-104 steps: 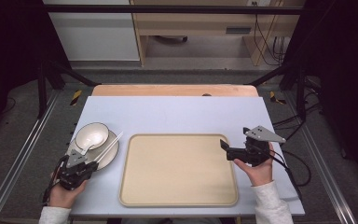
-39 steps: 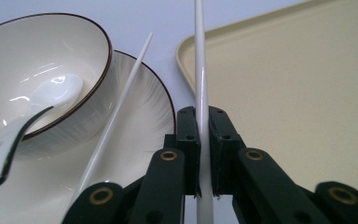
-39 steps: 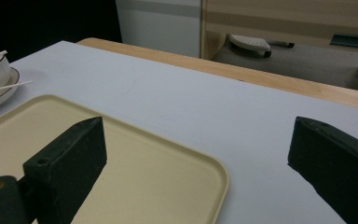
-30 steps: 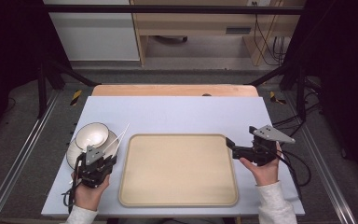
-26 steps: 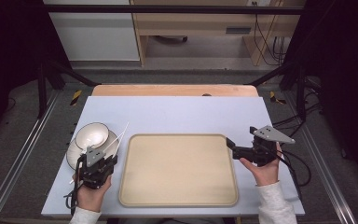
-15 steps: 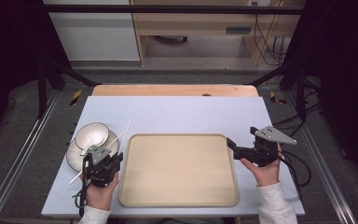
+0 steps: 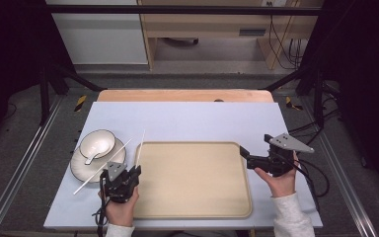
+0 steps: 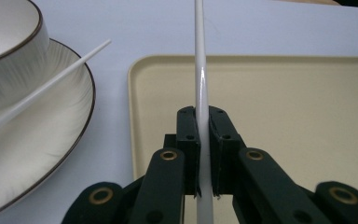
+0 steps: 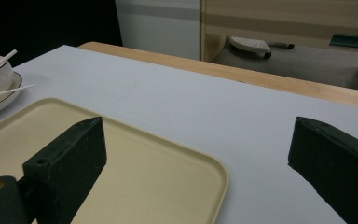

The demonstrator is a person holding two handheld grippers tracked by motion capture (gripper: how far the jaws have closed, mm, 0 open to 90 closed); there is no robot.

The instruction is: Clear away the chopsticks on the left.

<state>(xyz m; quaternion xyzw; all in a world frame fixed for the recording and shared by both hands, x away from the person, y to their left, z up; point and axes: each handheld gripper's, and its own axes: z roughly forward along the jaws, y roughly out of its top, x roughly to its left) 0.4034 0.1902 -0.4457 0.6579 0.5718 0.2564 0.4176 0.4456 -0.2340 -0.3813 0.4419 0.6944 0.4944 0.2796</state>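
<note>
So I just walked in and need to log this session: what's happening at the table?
A person works with a gripper in each hand. The left gripper is shut on a white chopstick, holding it above the left edge of the beige tray. A second chopstick lies across the plate, which holds a bowl with a spoon in it. The right gripper is open at the tray's right edge, holding nothing.

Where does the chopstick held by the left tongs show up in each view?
High view: chopstick at the tray's left edge, rising from the left tongs.
Left gripper view: centre, vertical, clamped between the jaws.
Right gripper view: cannot tell which chopstick is which.
Shared landmark: the tray.
</note>
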